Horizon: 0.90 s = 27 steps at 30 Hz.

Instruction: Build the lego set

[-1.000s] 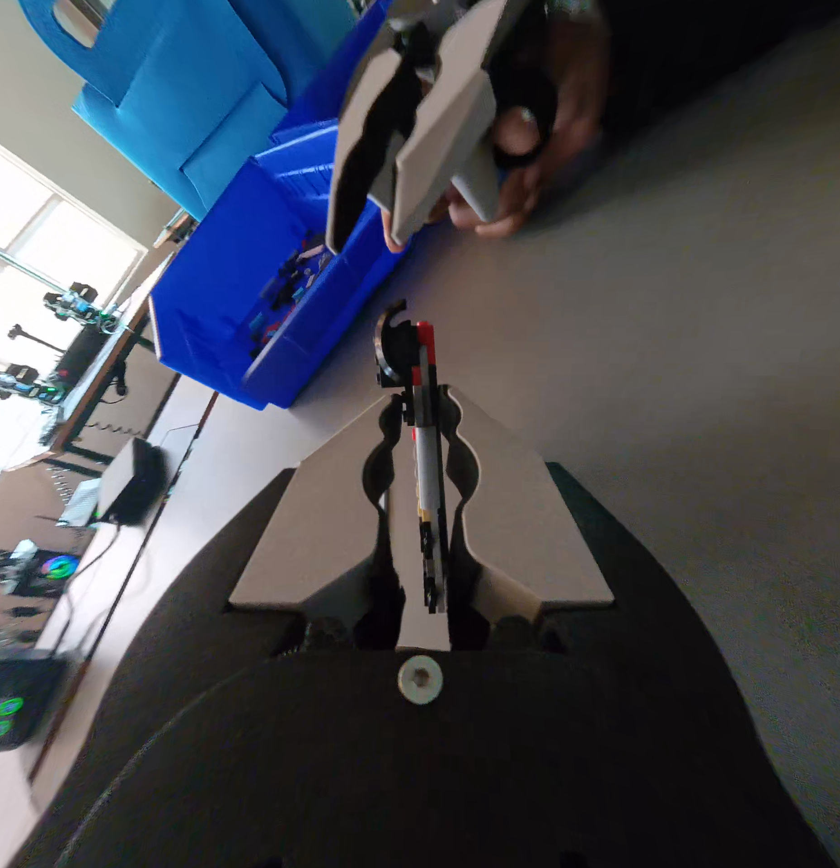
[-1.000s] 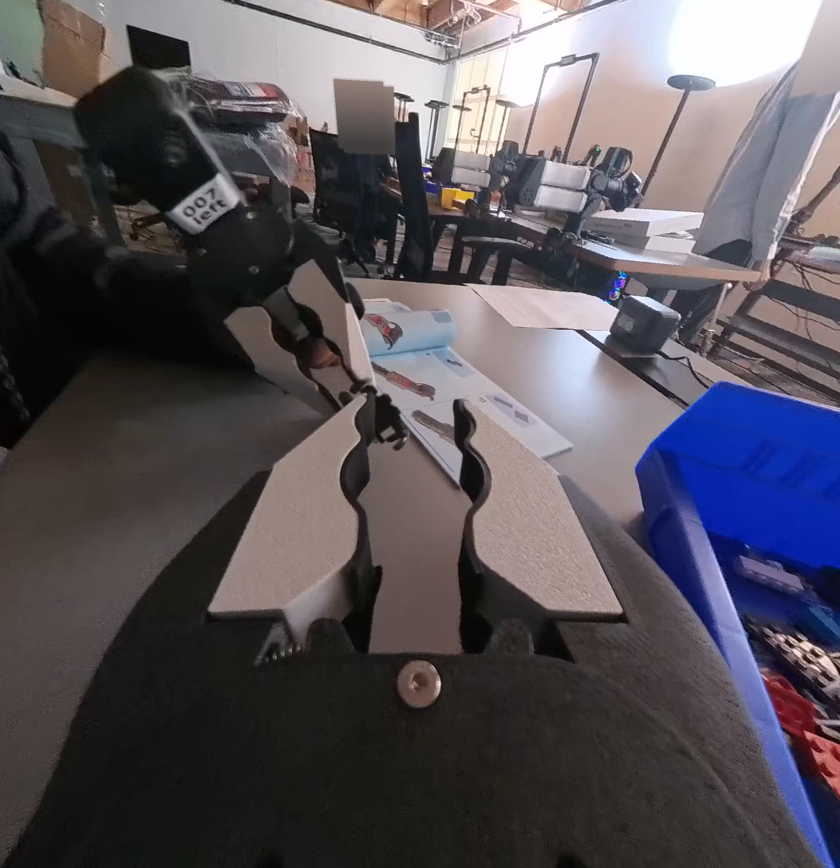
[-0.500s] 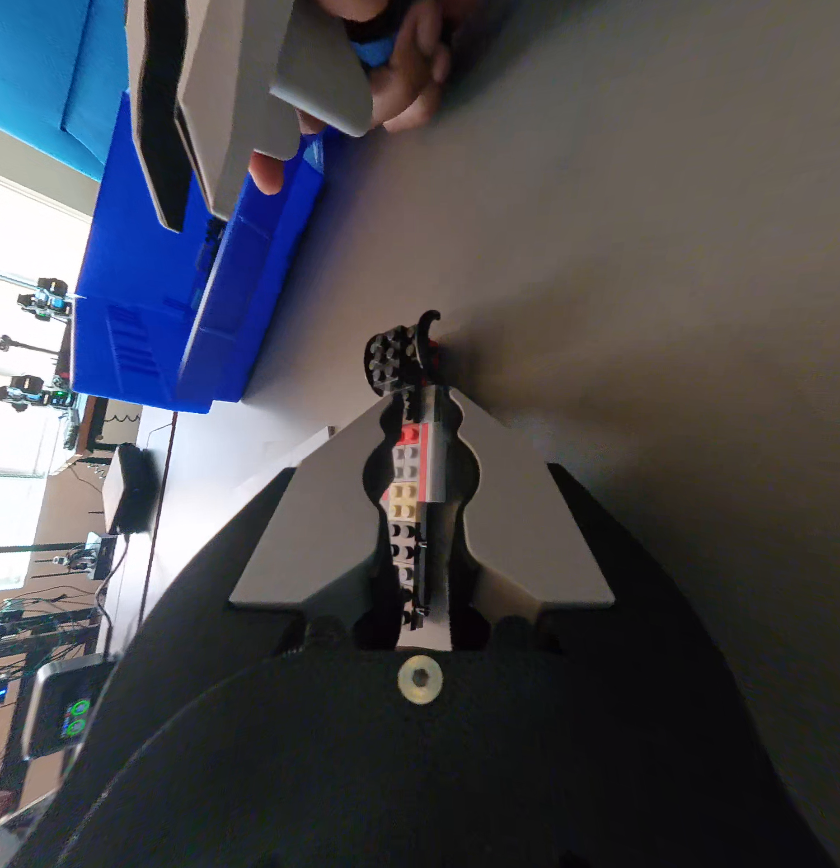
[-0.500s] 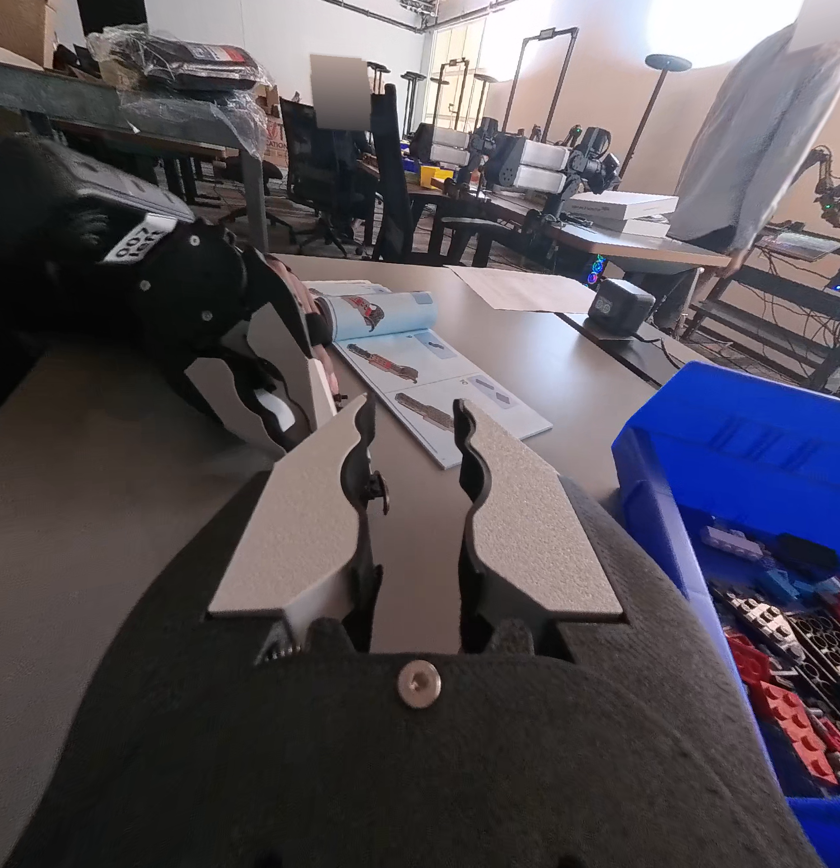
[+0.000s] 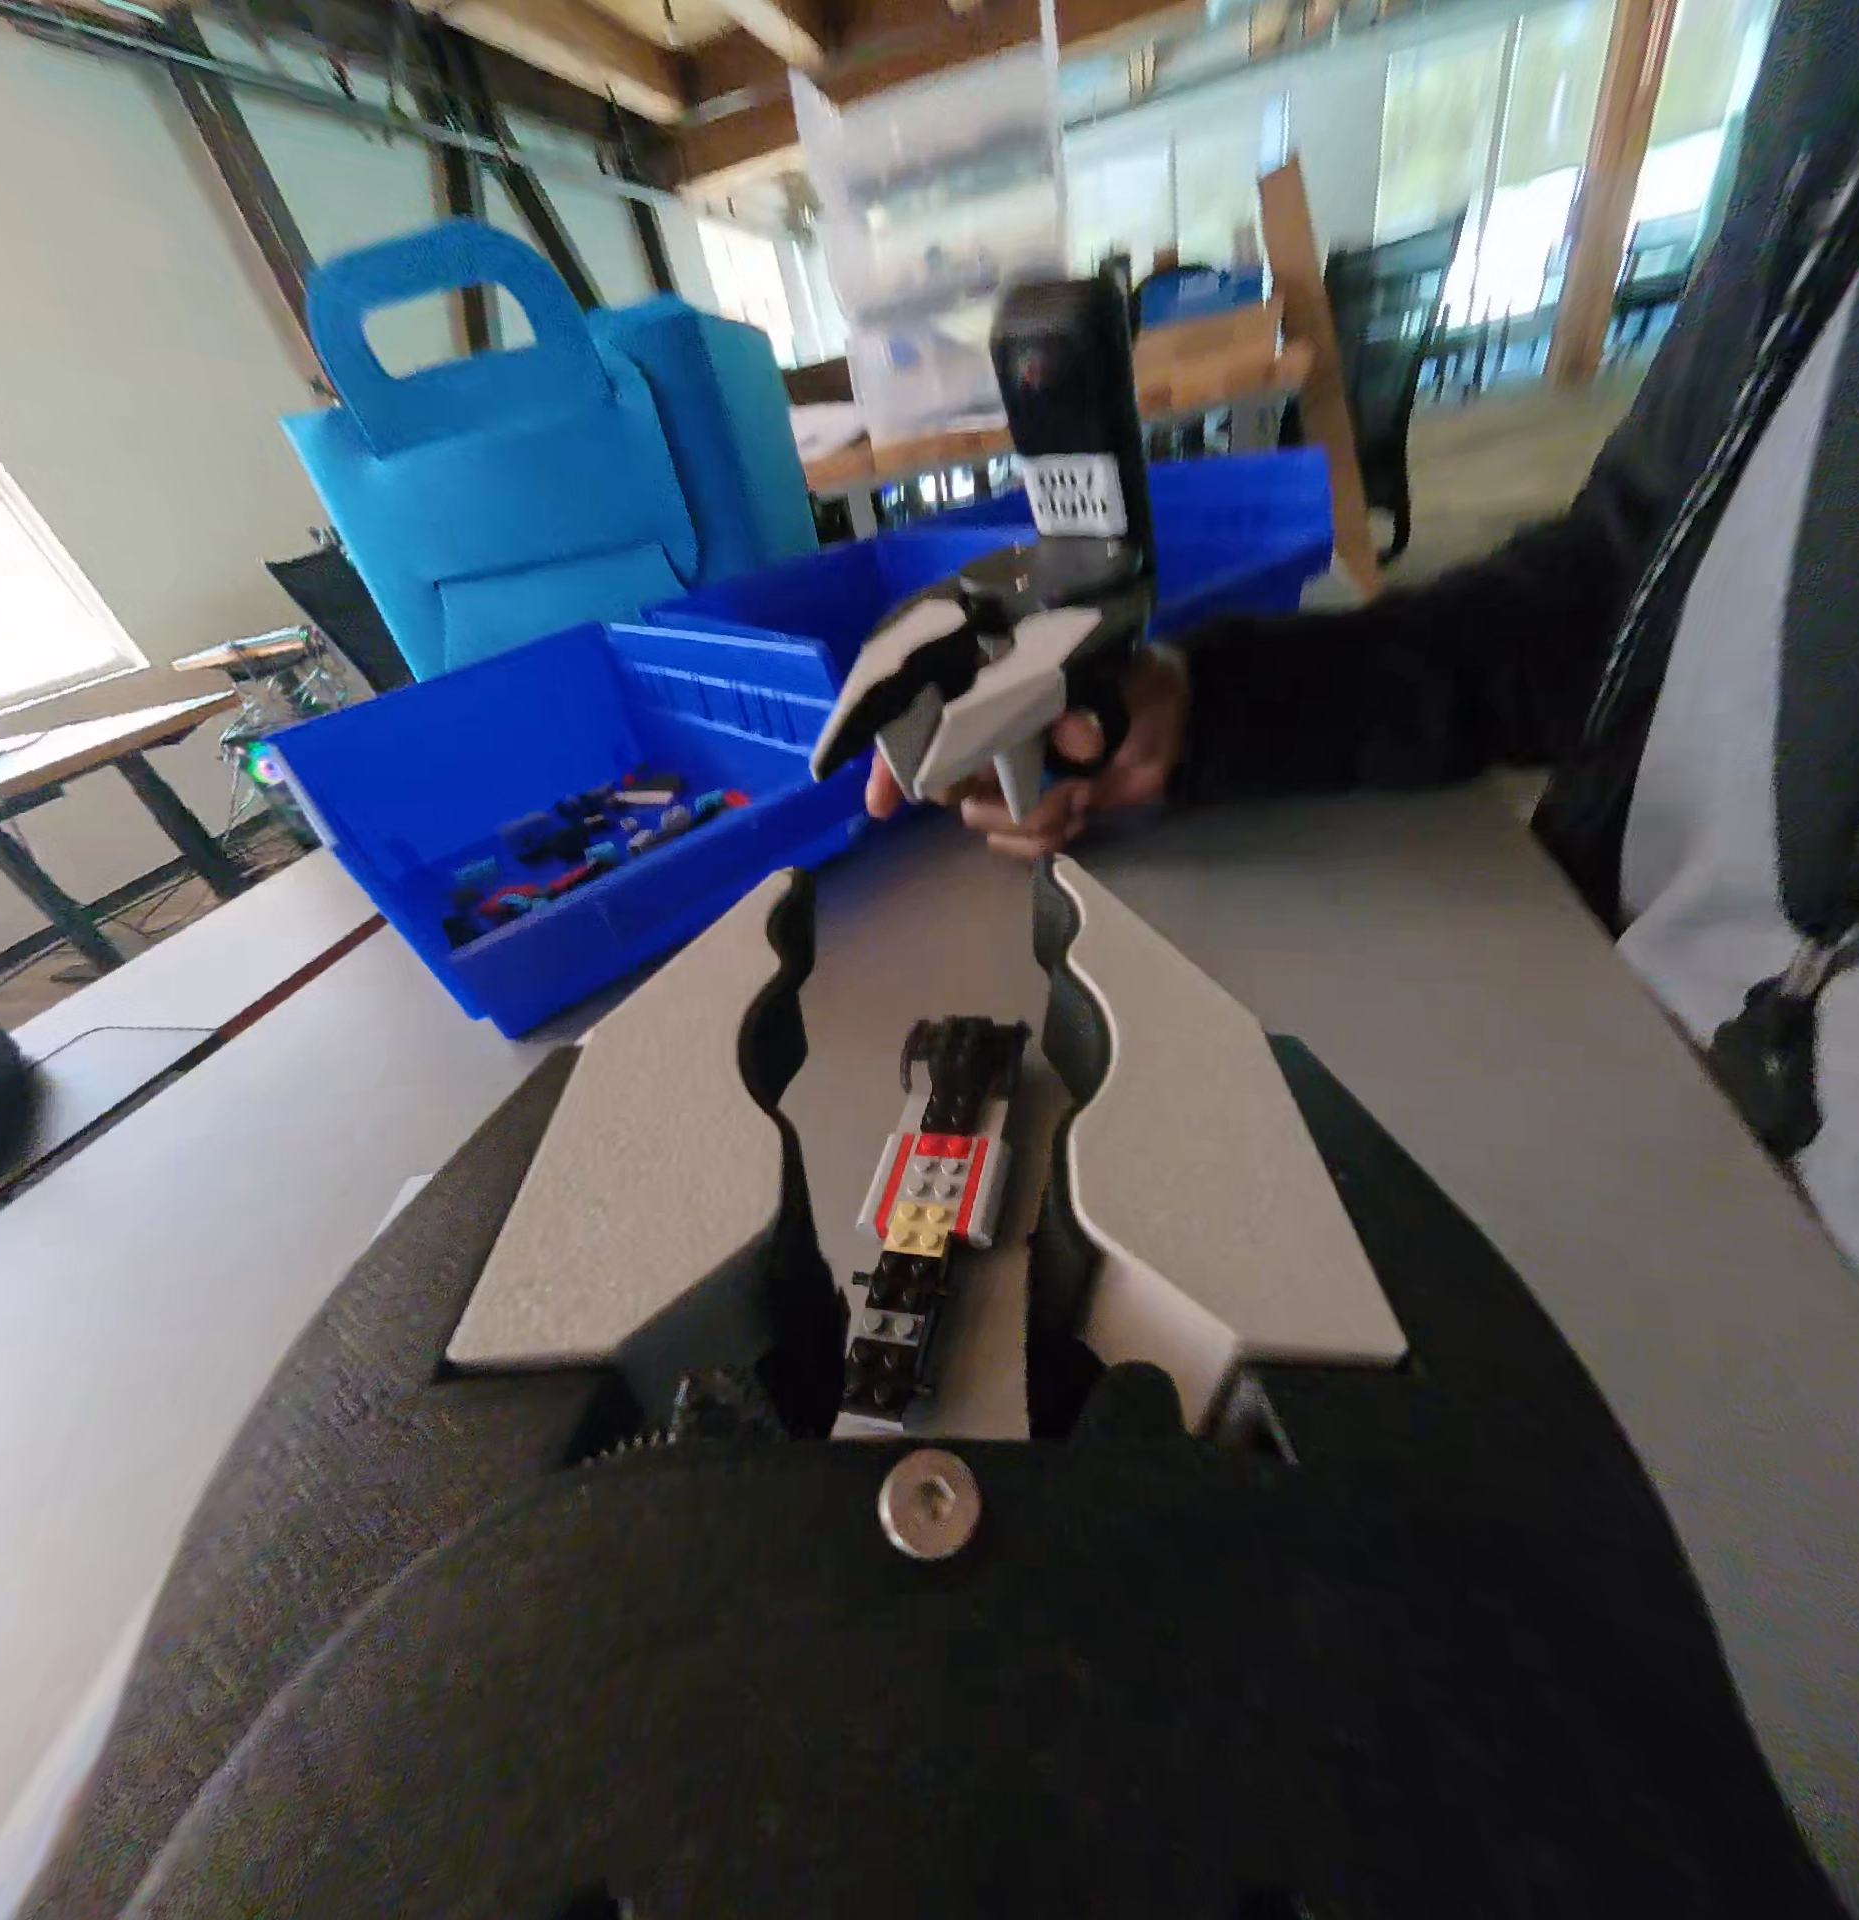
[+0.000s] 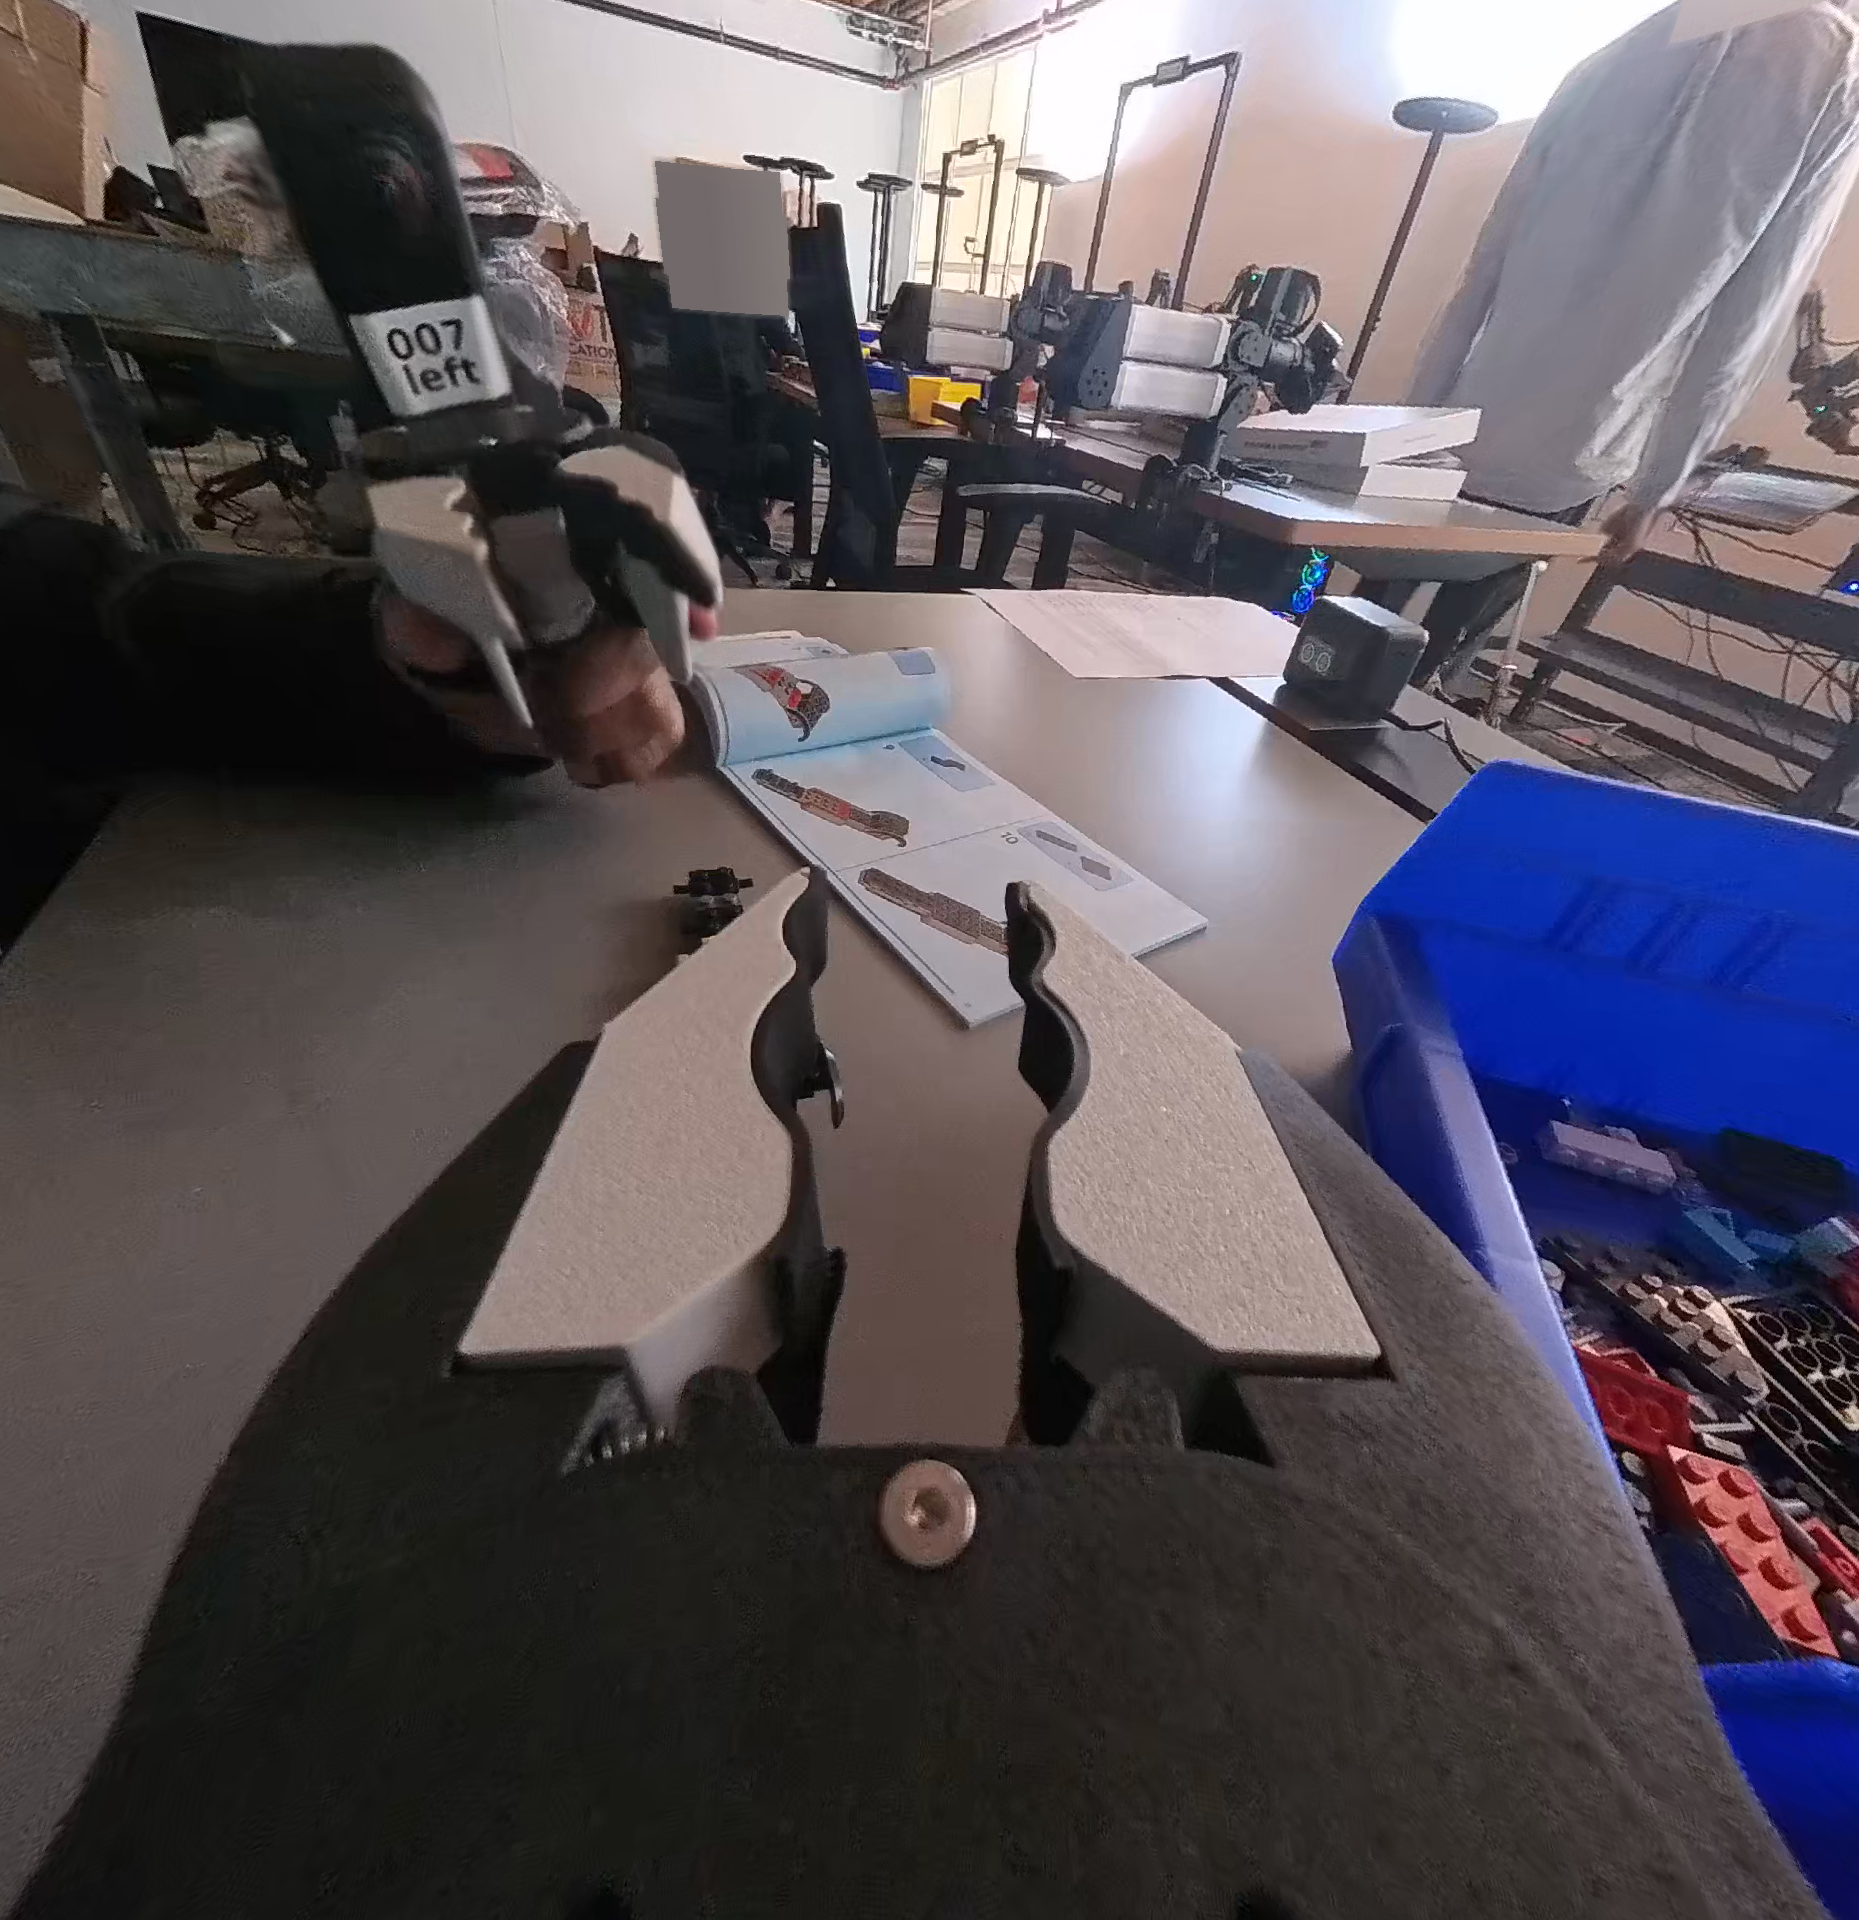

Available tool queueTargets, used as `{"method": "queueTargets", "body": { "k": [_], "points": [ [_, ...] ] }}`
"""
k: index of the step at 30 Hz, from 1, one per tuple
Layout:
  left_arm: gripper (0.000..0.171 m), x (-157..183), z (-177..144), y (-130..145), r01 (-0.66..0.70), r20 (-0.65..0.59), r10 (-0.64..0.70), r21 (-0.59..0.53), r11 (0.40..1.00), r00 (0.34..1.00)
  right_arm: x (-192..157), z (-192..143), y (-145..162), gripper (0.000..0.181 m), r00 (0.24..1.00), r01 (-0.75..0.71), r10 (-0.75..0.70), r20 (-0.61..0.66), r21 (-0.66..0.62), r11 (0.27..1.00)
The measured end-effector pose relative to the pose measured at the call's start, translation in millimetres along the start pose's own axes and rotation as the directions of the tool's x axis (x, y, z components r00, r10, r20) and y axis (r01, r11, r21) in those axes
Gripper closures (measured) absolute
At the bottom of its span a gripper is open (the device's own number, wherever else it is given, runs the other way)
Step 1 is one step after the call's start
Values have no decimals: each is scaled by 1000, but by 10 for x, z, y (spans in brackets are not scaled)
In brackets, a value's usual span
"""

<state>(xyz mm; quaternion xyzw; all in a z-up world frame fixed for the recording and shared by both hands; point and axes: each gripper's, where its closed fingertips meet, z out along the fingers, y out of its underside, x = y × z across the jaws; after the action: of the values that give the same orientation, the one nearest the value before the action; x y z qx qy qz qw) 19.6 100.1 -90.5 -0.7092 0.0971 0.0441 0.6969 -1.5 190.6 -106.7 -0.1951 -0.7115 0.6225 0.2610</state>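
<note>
Between the spread grey fingers of the left gripper (image 5: pixel 920 883), low in the centre of the left wrist frame, a long, narrow, partly built brick model of black, grey, red and tan studded plates (image 5: pixel 930 1205) is seen lying flat on the grey tabletop (image 5: pixel 1424 987), touched by neither finger. The model is judged to have been set down for the next piece to be fetched.

At the upper middle of that frame the right gripper (image 5: pixel 873 758) is shown held upright in a hand (image 5: pixel 1091 769), tilted toward the blue plastic bin of loose bricks (image 5: pixel 592 821) at the left. Its fingers are parted with nothing visible between them.

In the right wrist frame the same bin (image 6: pixel 1735 1351) fills the right edge, while an open instruction booklet with pale blue pages (image 6: pixel 946 842) is seen lying beyond the fingertips at centre. A small black brick piece (image 6: pixel 712 896) rests on the table just beside the left fingertip. The left gripper (image 6: pixel 592 665) is seen at the upper left, raised above the table with its fingers pointing down.

A piece matching the booklet's step is likely to be picked from the bin next, which calls for a reach to the right and a careful pinch on a small part.
</note>
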Motion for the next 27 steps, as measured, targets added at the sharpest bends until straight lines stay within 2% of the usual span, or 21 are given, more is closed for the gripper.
{"method": "queueTargets", "body": {
  "k": [4, 7, 11, 16, 22, 27],
  "points": [
    [129, -174, -160, -174, 116, 17, -119, 124, 985, 993, 16, 3, 6, 144, 1000, -12, 12, -2, -2, 1000],
    [128, -241, -181, -157, 157, 24, -161, 132, 979, 987, 31, -1, 2, 144, 1000, -22, 22, -5, 3, 1000],
    [128, -269, -128, -37, 169, 44, -173, 74, 983, 984, 58, -5, 6, 144, 999, -40, 40, -14, 3, 999],
    [128, -307, -10, 249, 166, 104, -157, -84, 983, 982, 159, -47, 54, 145, 995, -84, 83, -64, -21, 996],
    [128, -355, 27, 317, 198, 125, -182, -122, 973, 975, 336, -208, 74, 148, 975, -181, 180, -127, 3, 983],
    [128, -377, 73, 390, 227, 126, -208, -164, 960, 970, 390, -239, 68, 149, 964, -238, 240, -112, 27, 971]
  ]
}}
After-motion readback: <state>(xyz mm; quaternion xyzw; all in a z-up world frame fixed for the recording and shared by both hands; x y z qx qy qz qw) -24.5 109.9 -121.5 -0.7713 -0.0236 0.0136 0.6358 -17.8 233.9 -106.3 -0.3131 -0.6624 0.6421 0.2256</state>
